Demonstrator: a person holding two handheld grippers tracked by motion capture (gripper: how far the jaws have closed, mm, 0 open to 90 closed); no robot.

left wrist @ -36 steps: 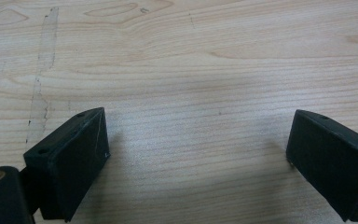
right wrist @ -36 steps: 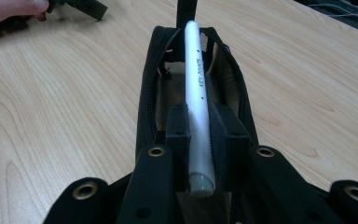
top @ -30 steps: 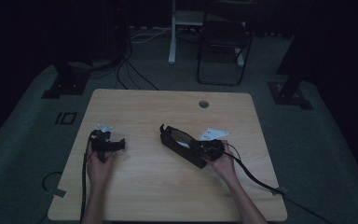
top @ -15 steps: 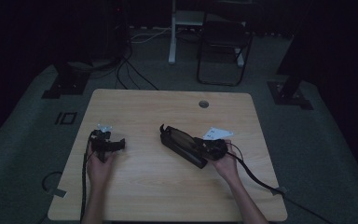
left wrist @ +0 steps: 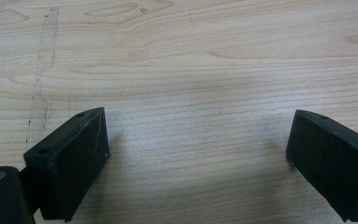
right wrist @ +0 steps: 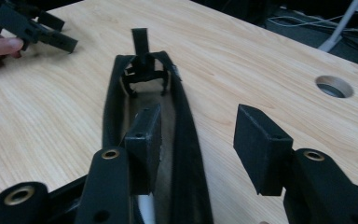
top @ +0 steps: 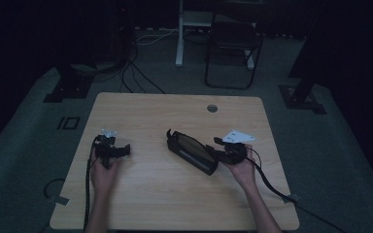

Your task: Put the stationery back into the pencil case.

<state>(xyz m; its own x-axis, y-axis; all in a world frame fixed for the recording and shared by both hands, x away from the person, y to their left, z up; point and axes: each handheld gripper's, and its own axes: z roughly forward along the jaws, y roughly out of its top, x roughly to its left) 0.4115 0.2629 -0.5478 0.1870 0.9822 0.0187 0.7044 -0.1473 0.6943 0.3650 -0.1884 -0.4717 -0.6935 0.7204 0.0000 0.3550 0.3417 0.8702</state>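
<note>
A long black case [top: 192, 151] lies open on the wooden table [top: 175, 204], slanting from upper left to lower right, with a tan lining. My right gripper [top: 219, 151] is at its right end. In the right gripper view the case [right wrist: 186, 140] runs away from me, with a black clip at its far end. My right gripper [right wrist: 198, 121] has just been opening. One jaw stands inside the case and the other outside, with the case's wall loose between them. My left gripper [top: 121, 149] rests on the table to the left, open over bare wood [left wrist: 198, 135].
A round cable hole [top: 212, 108] sits near the table's far edge. A chair [top: 233, 43] and cables stand on the floor beyond. The left gripper [right wrist: 32, 30] and its hand lie at the top left of the right gripper view.
The right gripper's jaws have parted from shut on the case's end to open, and the hand has drawn a little to the right. The left hand has not moved.
</note>
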